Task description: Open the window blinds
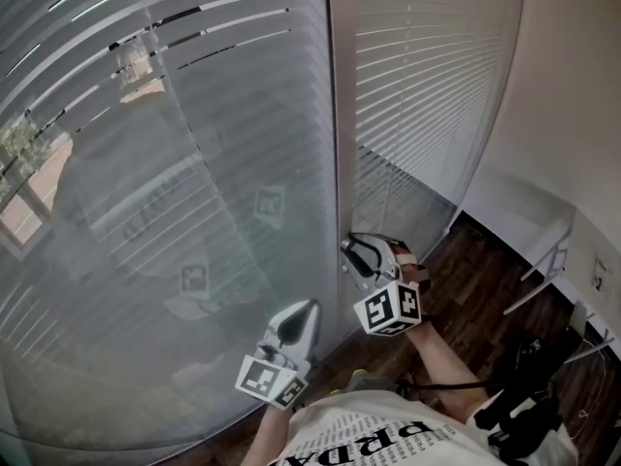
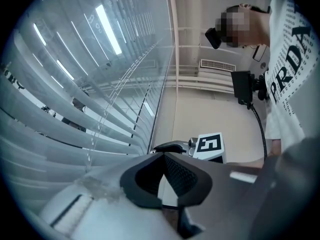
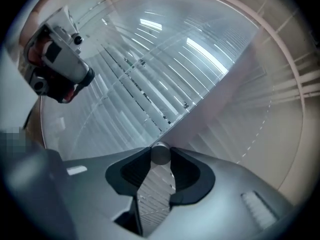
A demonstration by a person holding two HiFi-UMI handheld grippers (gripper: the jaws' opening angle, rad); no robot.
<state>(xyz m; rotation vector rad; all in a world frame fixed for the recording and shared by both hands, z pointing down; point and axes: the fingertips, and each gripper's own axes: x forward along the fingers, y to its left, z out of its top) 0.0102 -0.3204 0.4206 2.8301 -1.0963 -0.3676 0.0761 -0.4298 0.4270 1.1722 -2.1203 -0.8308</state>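
Two grippers, one marker cube [image 1: 388, 309] on each. On the right gripper [image 3: 160, 160]: jaws closed on one round grey knob [image 3: 160, 152], pressed from both sides at the tips, held wide by it. On the left gripper [image 2: 163, 155]: jaws closed as well, tips touching, nothing between. In the head view, both low in the middle of the frame, side by side and apart; right one higher and hard against the post [image 1: 340, 163], left one lower, near the glass [image 1: 243, 260].

Two panes of blinds, split by that single upright post. Left blinds [image 1: 175, 192] across the whole left half of the head view, behind glass, slats mostly flat and shut; a few near the upper left tilted, with dark slits and a bit of outdoors between. Right blinds [image 1: 417, 76] in the upper right, slats shut.

Open room only toward the lower right: dark wood floor [image 1: 475, 280] between glass and wall [image 1: 572, 105]. Glass close ahead of both tools; post right beside the knob.

Round about: one thin bead cord [image 3: 257, 134] at the right of the right gripper view; black gear [image 1: 529, 396] and a cable [image 1: 446, 386] on the floor at the lower right; white printed shirt [image 1: 388, 435] along the bottom edge.
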